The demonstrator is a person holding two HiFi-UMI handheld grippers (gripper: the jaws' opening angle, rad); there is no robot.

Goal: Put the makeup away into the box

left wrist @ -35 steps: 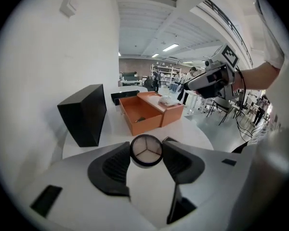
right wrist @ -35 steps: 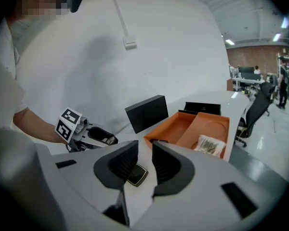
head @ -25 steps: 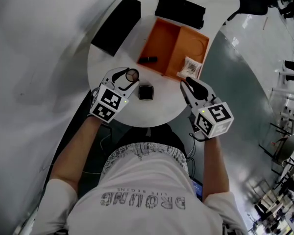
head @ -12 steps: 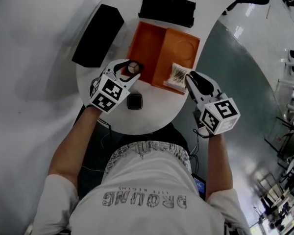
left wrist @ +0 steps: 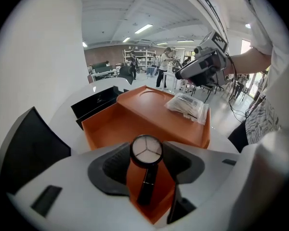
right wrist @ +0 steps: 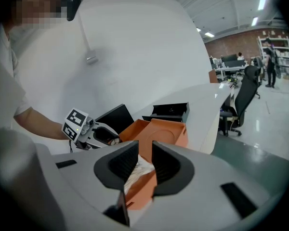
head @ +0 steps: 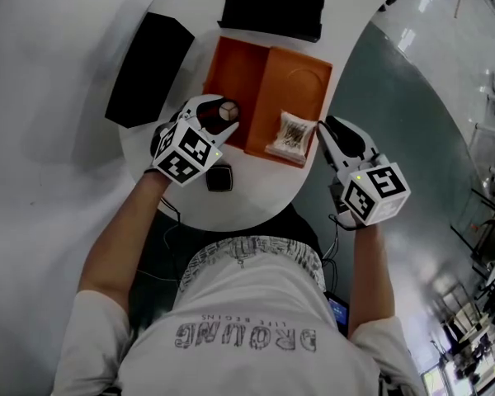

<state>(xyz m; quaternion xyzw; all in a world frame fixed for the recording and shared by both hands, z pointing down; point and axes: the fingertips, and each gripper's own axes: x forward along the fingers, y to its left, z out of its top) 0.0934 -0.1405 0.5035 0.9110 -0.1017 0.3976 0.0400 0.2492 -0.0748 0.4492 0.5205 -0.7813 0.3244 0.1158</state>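
Left gripper (head: 221, 115): its jaws were shut tight on the round makeup pot (left wrist: 146, 150) — held just over the orange box (head: 231, 73).
Right gripper (head: 330, 132): its jaws were a little apart, with nothing in them (near the packet (head: 290, 134)).
In the box: a black tube (left wrist: 147, 189) lay there.
On the table (head: 256, 198): a square black case (head: 219, 177) sat outside the box.

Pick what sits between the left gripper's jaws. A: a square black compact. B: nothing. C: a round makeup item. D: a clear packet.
C: in the left gripper view the left gripper is shut on a round makeup item, with the orange box beyond it.
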